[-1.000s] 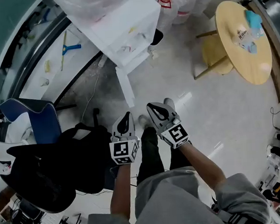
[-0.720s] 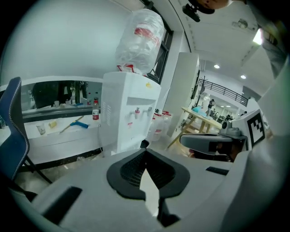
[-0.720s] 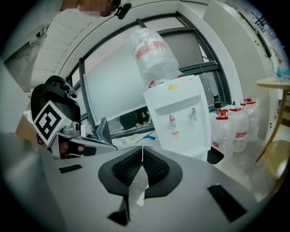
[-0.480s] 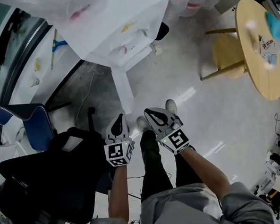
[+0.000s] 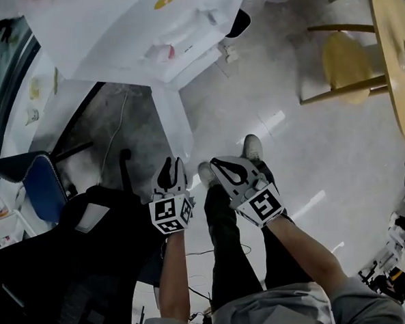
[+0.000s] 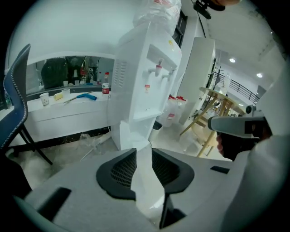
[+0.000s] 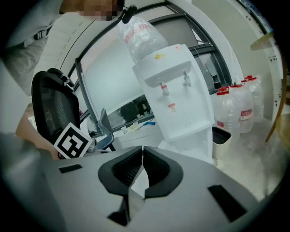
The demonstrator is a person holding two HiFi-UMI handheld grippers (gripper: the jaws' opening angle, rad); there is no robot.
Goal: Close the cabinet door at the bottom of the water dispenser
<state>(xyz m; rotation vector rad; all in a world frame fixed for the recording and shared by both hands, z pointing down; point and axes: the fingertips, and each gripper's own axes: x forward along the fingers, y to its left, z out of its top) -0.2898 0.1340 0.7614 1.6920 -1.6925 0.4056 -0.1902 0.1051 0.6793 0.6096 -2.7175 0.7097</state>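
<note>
The white water dispenser (image 5: 140, 31) stands at the top of the head view, with taps on its front (image 6: 158, 70). Its bottom cabinet door (image 5: 175, 129) hangs open, a narrow white panel swung out toward me. My left gripper (image 5: 170, 168) is just short of the door's free edge and points at the dispenser's base. Its jaws (image 6: 144, 152) are opening, with a clear gap and nothing between them. My right gripper (image 5: 223, 165) is level with it on the right, over the floor, apart from the door. The right gripper (image 7: 142, 149) has its pads together and holds nothing.
A black office chair (image 5: 72, 268) and a blue chair (image 5: 43, 191) crowd the left. A cable (image 5: 115, 136) lies on the floor beside the dispenser. At the right are a wooden stool (image 5: 347, 63), a round table (image 5: 398, 57), water bottles (image 7: 235, 108) and a small bin (image 7: 222, 136).
Both grippers have sunk toward the floor and the dispenser's base looms larger in the head view. The left jaws, shut before, now stand apart.
</note>
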